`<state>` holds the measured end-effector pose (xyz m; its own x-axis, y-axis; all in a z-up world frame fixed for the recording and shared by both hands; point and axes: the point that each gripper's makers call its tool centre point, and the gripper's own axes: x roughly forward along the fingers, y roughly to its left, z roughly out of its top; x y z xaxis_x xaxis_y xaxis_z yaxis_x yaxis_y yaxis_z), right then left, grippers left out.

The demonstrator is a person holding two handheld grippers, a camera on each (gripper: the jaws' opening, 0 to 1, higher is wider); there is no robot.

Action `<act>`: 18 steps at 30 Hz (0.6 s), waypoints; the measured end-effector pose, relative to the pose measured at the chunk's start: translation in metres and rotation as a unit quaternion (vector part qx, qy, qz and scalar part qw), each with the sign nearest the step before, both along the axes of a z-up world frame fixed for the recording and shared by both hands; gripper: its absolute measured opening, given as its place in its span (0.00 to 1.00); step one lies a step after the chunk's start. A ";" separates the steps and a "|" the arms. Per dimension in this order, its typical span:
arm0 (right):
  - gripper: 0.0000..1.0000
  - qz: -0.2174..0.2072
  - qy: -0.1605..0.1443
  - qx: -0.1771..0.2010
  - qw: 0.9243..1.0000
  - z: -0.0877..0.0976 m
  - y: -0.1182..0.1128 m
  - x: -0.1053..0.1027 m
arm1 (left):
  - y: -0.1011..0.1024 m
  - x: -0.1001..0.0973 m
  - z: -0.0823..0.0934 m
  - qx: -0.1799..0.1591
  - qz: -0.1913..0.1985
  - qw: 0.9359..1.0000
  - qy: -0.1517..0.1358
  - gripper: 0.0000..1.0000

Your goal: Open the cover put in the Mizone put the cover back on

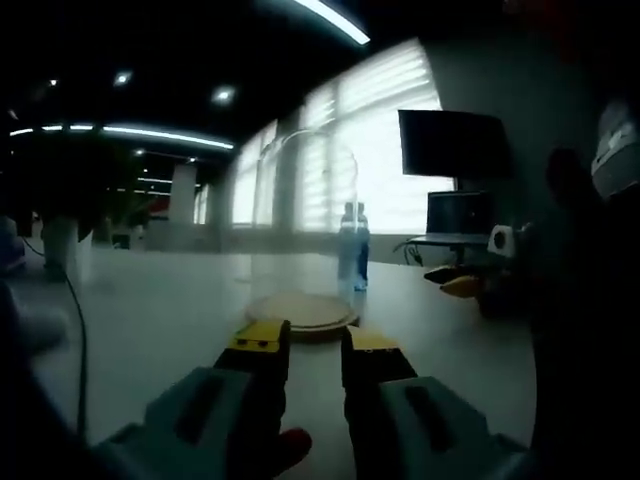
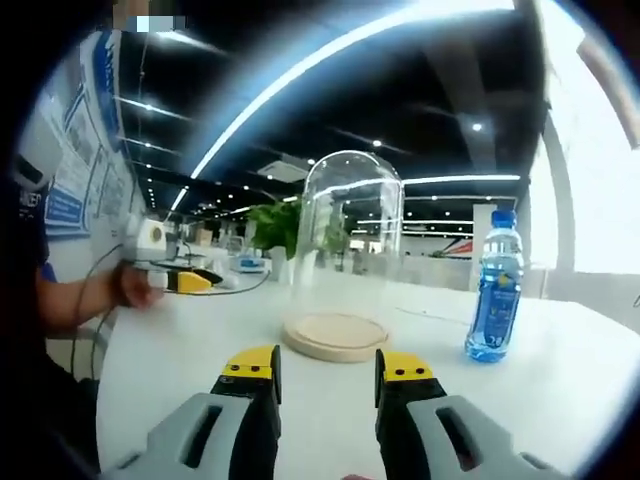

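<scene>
One clear glass dome cover (image 2: 350,245) sits on a round wooden base (image 2: 335,335) on the white table (image 2: 560,390), with one blue Mizone bottle (image 2: 496,290) at its three o'clock. The left gripper (image 1: 312,340) is slightly parted and empty; the right gripper (image 2: 326,365) is wider and empty. The left gripper view adds a dark monitor (image 1: 452,145).

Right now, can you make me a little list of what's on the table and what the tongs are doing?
cover: clear glass dome, upright on its base
base: round wooden disc on the white table
bottle: blue Mizone bottle, upright, cap on, outside the dome, apart from the base
right tongs: open, empty, short of the base
left tongs: open, empty, tips near the base's edge
task progress: cover not lifted yet
also there: a person's hand at the table's far edge
</scene>
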<state>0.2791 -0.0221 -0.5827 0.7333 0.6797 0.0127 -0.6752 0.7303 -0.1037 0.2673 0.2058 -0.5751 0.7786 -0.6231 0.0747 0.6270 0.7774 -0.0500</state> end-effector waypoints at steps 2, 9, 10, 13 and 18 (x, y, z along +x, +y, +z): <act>0.32 -0.003 0.006 -0.001 1.000 -0.001 0.000 0.002 | 0.002 0.001 0.001 -0.004 0.002 1.000 0.002 0.17; 0.35 0.009 0.014 -0.007 1.000 0.000 0.007 0.003 | 0.002 0.003 0.006 -0.016 -0.002 1.000 0.004 0.24; 0.36 0.008 0.015 -0.013 1.000 -0.001 0.007 0.004 | 0.002 0.004 0.008 -0.017 -0.001 1.000 0.003 0.24; 0.36 0.009 0.009 -0.023 1.000 0.000 0.010 0.006 | 0.003 0.009 0.010 0.005 0.000 1.000 -0.002 0.28; 0.38 0.019 0.007 -0.022 1.000 0.009 0.017 0.012 | 0.006 0.019 0.019 0.012 -0.001 1.000 0.000 0.30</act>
<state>0.2913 -0.0055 -0.5734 0.7069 0.7068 -0.0278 -0.7039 0.6990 -0.1261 0.2858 0.2117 -0.5557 0.7769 -0.6268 0.0596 0.6291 0.7767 -0.0311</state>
